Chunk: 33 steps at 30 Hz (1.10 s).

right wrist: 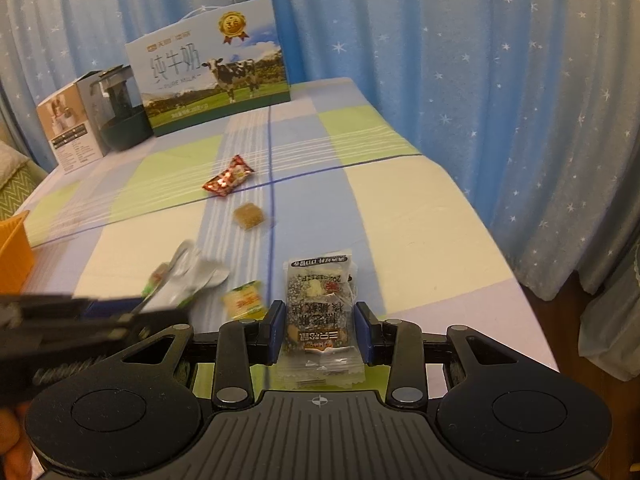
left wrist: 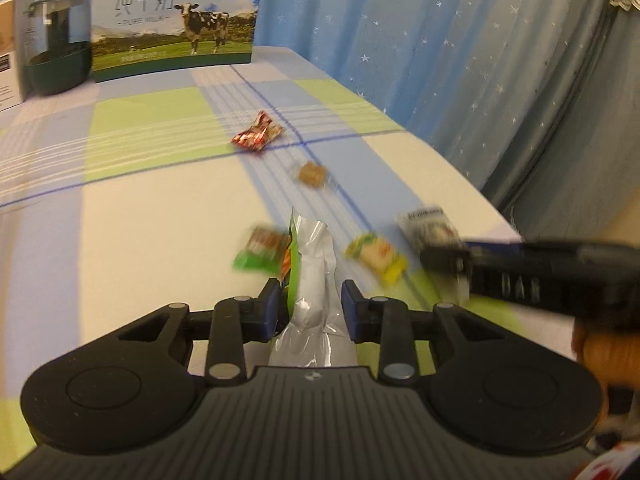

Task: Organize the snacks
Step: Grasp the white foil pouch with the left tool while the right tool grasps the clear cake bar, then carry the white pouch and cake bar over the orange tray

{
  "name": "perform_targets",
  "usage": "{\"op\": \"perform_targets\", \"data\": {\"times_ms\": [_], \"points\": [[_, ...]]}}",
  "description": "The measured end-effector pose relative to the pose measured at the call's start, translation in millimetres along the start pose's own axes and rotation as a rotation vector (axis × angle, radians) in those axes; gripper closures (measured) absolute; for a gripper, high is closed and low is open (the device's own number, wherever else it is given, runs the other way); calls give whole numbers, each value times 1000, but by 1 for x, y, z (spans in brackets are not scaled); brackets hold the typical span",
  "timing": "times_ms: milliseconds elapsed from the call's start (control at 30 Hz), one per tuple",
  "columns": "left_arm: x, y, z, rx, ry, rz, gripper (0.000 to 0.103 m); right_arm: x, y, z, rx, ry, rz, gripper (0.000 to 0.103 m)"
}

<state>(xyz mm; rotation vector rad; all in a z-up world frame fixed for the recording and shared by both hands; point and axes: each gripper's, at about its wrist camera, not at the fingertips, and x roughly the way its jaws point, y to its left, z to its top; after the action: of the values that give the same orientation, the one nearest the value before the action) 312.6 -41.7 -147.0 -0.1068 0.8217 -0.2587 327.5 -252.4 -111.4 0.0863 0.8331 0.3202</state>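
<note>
Two handheld grippers work over a table (right wrist: 400, 216) covered in a blue, green and cream checked cloth, with star-printed blue curtains (right wrist: 500, 100) hanging behind it.

The left gripper (left wrist: 311, 292) has a silver foil packet with a green edge (left wrist: 314, 264) standing up between its blue pads; the packet fills the gap and the pads appear to pinch it. In the right wrist view the same packet rises crumpled just beyond that gripper's dark body.

The right gripper (right wrist: 321, 314) has a clear-wrapped nut-and-seed bar with black printed labels (right wrist: 320, 304) lying lengthwise between its fingers. The left pad sits against the wrapper's edge and the right pad looks to be against its other edge, so the jaws seem closed on it, though I cannot be certain of the right-hand contact.

Loose snacks lie on the cloth near both grippers. A yellow-green wrapped snack (right wrist: 244, 305) lies between the two grippers. A green and red packet (left wrist: 260, 250) lies just left of the foil packet, blurred. Farther along the blue stripe sits a small brown square sweet in clear wrap (right wrist: 249, 216), and beyond it a red wrapped candy (right wrist: 228, 180).

At the far end stand a pure-milk carton box with a cow picture (right wrist: 216, 84), a dark green appliance (right wrist: 120, 120) and a small cardboard box (right wrist: 70, 128) beside it. An orange basket (right wrist: 14, 256) shows at the left edge.
</note>
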Motion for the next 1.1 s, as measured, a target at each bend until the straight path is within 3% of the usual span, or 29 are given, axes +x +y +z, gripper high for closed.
{"op": "perform_targets", "data": {"times_ms": [200, 567, 667, 1100], "points": [[-26, 11, -27, 17, 7, 32, 71, -14, 19, -8, -33, 12, 15, 66], [-16, 16, -22, 35, -14, 75, 70, -12, 29, -15, -80, 38, -15, 66], [-18, 17, -22, 31, -6, 79, 75, -13, 31, -15, -85, 39, -10, 66], [-68, 13, -45, -30, -23, 93, 76, -49, 42, -34, -5, -19, 17, 66]]}}
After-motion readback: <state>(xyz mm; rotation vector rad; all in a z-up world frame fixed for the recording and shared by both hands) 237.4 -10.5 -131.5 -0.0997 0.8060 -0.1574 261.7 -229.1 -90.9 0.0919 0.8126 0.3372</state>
